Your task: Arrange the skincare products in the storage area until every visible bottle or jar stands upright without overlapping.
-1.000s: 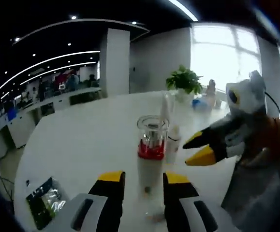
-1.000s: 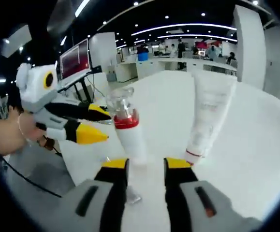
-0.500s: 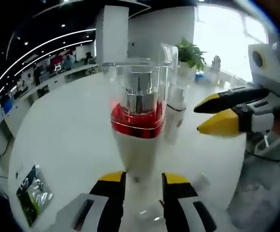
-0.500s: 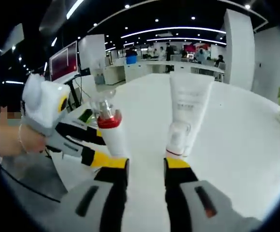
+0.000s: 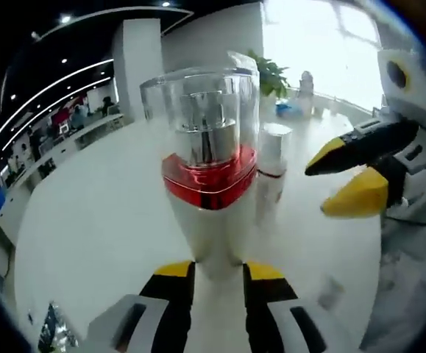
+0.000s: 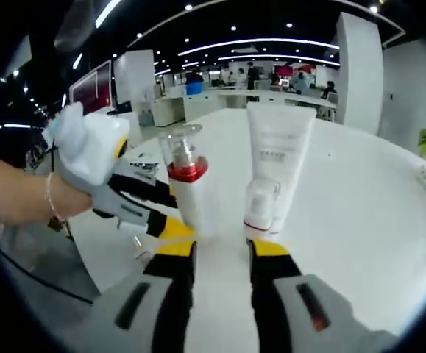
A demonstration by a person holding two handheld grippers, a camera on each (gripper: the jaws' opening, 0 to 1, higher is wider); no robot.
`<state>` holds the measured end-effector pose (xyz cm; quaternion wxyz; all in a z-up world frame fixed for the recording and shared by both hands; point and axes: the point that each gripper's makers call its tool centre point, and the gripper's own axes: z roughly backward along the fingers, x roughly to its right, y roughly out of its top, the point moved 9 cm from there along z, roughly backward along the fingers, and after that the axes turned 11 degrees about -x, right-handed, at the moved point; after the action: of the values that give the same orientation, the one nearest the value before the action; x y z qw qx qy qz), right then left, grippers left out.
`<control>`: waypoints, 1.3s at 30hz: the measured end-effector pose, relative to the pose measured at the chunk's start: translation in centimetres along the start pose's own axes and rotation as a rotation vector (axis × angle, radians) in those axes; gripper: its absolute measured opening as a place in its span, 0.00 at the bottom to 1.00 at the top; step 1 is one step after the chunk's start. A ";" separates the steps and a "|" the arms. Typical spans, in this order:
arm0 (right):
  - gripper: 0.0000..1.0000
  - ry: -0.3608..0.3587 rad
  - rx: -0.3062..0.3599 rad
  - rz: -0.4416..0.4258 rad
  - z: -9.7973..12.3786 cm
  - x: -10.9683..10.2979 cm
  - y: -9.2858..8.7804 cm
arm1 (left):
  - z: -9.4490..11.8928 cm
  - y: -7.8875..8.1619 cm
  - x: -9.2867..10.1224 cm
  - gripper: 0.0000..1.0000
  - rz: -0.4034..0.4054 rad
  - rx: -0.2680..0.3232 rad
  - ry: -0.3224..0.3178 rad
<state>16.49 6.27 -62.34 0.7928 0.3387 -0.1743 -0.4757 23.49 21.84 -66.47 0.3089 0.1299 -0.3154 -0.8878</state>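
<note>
White pump bottle [image 5: 211, 184] with red collar and clear cap, upright on the table [image 5: 95, 213], just ahead of left claw [image 5: 210, 271], between its parted tips. Whether pads touch: unclear. Could topple if nudged off-centre into small bottle [image 5: 270, 173] behind. Right claw [image 6: 213, 250] open, empty, nearby.

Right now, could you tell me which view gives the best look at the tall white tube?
The right gripper view: the white tube stands upright on the white table, seen nearly whole, with a small bottle in front. In the left gripper view, the pump bottle hides most of the tube.
</note>
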 end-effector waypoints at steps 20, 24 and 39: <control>0.29 -0.031 -0.033 0.024 -0.2 0.3 -0.3 | -1.9 2.5 -0.5 0.27 -0.065 0.040 -0.031; 0.29 -0.037 -0.041 0.040 -0.3 0.2 -0.3 | -1.7 2.7 -0.4 0.29 0.017 0.078 -0.075; 0.30 0.202 -0.081 0.238 -1.4 -4.1 0.2 | 8.9 -3.6 0.1 0.33 0.069 0.101 -0.021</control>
<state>15.46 10.45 -63.03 0.8701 0.3297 -0.1133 -0.3484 17.91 28.25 -61.97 0.3290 0.1249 -0.3676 -0.8608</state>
